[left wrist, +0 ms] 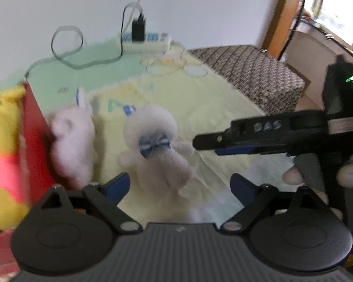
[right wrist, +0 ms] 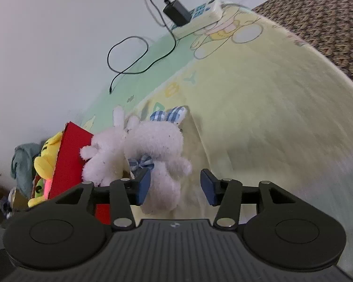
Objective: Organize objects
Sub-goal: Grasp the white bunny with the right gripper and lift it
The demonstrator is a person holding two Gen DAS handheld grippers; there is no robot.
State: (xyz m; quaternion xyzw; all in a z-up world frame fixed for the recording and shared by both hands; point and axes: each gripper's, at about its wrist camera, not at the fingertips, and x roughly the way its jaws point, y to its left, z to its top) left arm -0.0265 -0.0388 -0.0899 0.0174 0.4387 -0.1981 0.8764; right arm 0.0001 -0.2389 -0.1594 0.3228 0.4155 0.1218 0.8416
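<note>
The white plush rabbit with the blue striped bow (left wrist: 157, 148) lies on the pale yellow cartoon-print mat (left wrist: 211, 108), straight ahead of the left gripper (left wrist: 180, 185) and partly between its blue-padded fingers (left wrist: 118, 184), which are spread wide with nothing in them. The toy's long axis runs away from those fingers, feet nearest, head and checked ears farthest. From the right gripper (right wrist: 175, 185) the same rabbit (right wrist: 162, 155) sits a little left of centre in the gap, its body touching or just beside the left-hand finger pad (right wrist: 143, 184), while the other pad stands clear over bare mat; these fingers are also open and empty. In the left wrist view the right gripper (left wrist: 206, 142) reaches in from the right side with its tips just beside the rabbit's arm. A second white plush rabbit (left wrist: 73, 141) lies to the left of the first, against the wall of the red box (left wrist: 35, 127), which already holds a yellow plush toy (left wrist: 4, 122). My judgement: both hands are about equally near, but the left one is squarely lined up along the toy's length, so closing across its lower body looks the simpler grasp, with the box then off to the left.
</note>
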